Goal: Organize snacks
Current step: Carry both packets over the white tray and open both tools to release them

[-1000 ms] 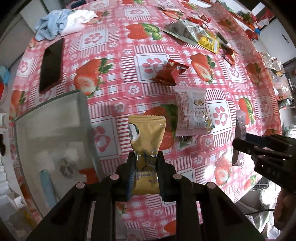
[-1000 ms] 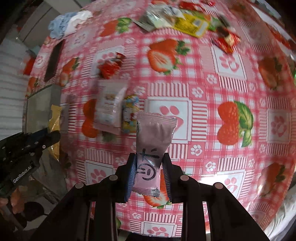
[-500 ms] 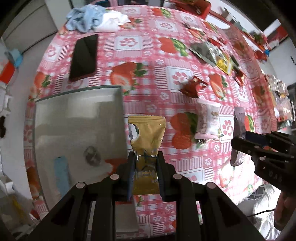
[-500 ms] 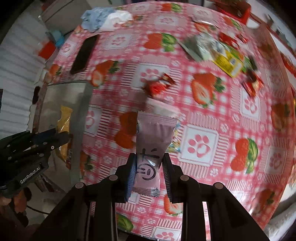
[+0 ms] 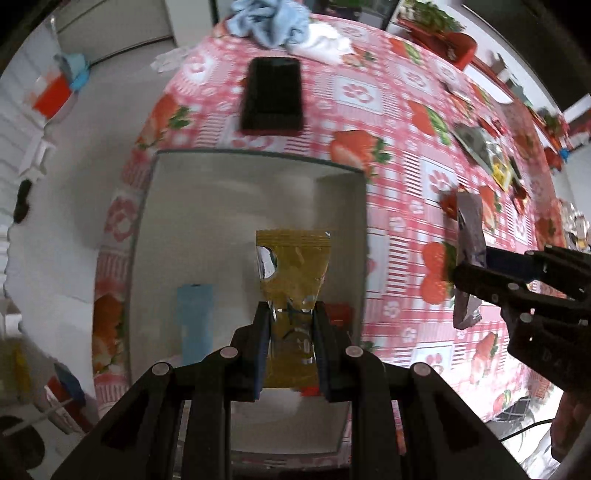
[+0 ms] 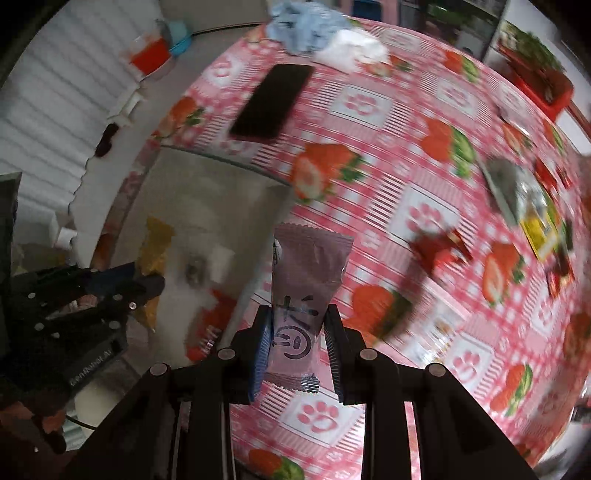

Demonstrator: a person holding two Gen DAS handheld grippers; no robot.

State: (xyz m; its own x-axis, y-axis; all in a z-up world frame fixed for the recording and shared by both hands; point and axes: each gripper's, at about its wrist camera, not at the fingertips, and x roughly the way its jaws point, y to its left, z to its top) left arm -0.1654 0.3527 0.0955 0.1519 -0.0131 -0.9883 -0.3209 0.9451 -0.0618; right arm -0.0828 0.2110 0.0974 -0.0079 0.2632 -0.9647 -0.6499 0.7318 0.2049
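Both grippers have travelled across the strawberry tablecloth (image 5: 388, 110) toward the clear plastic bin (image 5: 255, 162) since a second ago. Back then the bin sat at about 8 o'clock in the left wrist view, only partly seen; it fills the centre of that view, and the left gripper (image 5: 291, 332) hangs directly over its open top. Its jaws are clamped on the yellow snack packet (image 5: 295, 262), exactly as before, with the packet's crimped end pointing to 12 o'clock above the bin's floor. On that floor lie a light blue packet (image 5: 194, 321) at 9 o'clock of the gripper and a red one (image 5: 338, 314) just beside the right jaw.

The right gripper (image 6: 299, 347) keeps its squeeze on the pink snack packet (image 6: 306, 280) (the one with a smiley drawn on it). It has shifted from over open tablecloth to the bin's right rim, which lies at 10 o'clock of it. The black phone (image 5: 273, 96) and the bundled blue cloth (image 5: 269, 18), earlier at far 11 o'clock, sit at 12 o'clock beyond the bin. Loose snack packets (image 6: 439, 247) remain scattered at 3 o'clock, blurred.
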